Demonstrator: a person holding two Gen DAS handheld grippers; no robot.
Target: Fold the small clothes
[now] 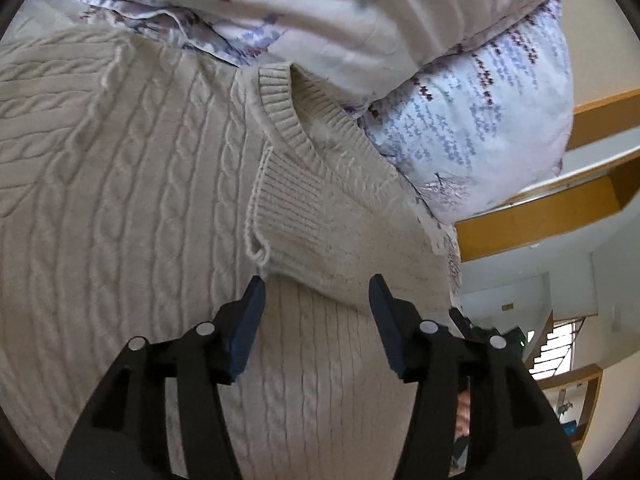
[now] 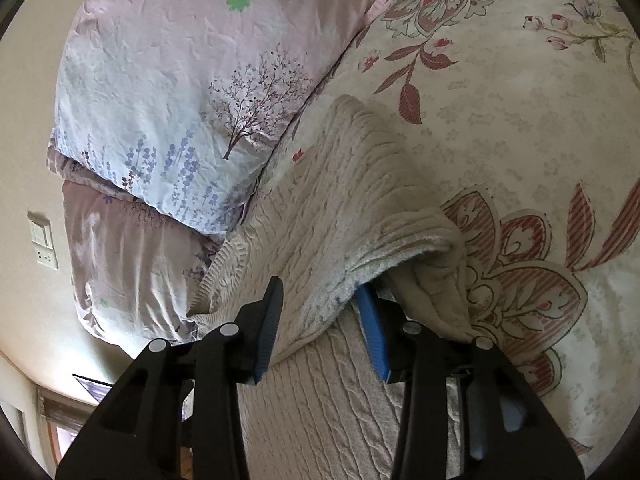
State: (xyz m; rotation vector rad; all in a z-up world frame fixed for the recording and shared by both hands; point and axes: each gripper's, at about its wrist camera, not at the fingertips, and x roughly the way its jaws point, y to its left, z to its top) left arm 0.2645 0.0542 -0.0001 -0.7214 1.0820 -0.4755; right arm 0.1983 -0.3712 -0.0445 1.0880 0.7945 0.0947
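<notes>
A beige cable-knit sweater (image 1: 140, 160) lies spread on the bed. One sleeve is folded across its body, and the ribbed cuff (image 1: 296, 216) ends just ahead of my left gripper (image 1: 318, 292). That gripper hovers over the knit, open, with nothing between its blue pads. In the right wrist view a lifted fold of the sweater (image 2: 320, 208) fills the gap of my right gripper (image 2: 320, 296). The fabric drapes over the tip of the right blue pad (image 2: 374, 340) and hides it. A dark hollow shows beneath the raised fold.
Stacked pillows (image 1: 480, 128) (image 2: 160, 100) with a lavender and tree print press against the sweater's far edge. The flowered bedsheet (image 2: 520, 120) stretches to the right. Wooden shelving (image 1: 540, 216) and a wall switch (image 2: 42, 244) lie beyond the bed.
</notes>
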